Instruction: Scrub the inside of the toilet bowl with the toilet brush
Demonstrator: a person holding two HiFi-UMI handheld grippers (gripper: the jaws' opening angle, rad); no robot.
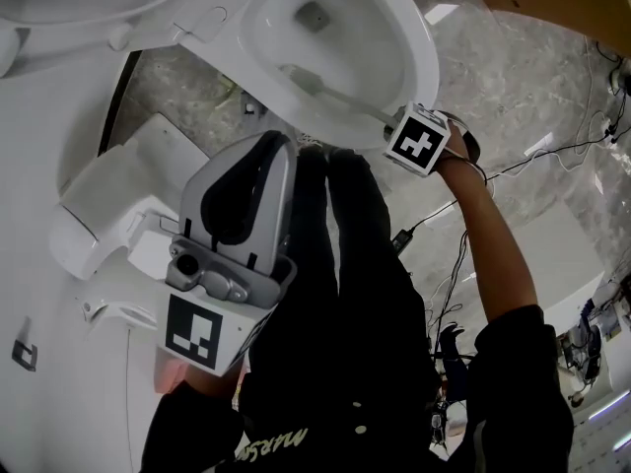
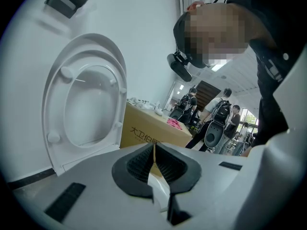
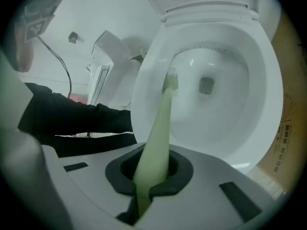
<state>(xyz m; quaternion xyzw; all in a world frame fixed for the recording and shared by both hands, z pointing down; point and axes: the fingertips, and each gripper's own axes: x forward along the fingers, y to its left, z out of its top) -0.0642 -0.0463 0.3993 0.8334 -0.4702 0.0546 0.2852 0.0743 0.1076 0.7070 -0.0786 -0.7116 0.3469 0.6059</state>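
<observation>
Plastic, by the look of the toilet brush [image 3: 161,119]: pale green, slim, probably light and a little springy, likely slick once wet. Gripped at the handle's near end by the right gripper [image 3: 151,171], jaws shut on it, bristle head down inside the toilet bowl [image 3: 268,75] against the inner wall at about 9 o'clock of the drain hole [image 3: 206,85]. Best held right there, by this reading, well back from the bristles and firmly enough to resist twisting under sideways pressure. Left gripper [image 2: 154,163] idle at about 8 o'clock in the head view, jaws pressed together on nothing, pointed toward the raised seat and lid [image 2: 84,104], with a cardboard box [image 2: 148,131] beyond. Open room within the bowl for sweeping round toward 12 and 3 o'clock; hard porcelain rim all round as the limit for the shaft, so worth steepening the angle on long strokes. Marbled floor [image 1: 532,77] and loose cables [image 1: 552,151] at 3 o'clock of the bowl in the head view, well apart from the brush.
</observation>
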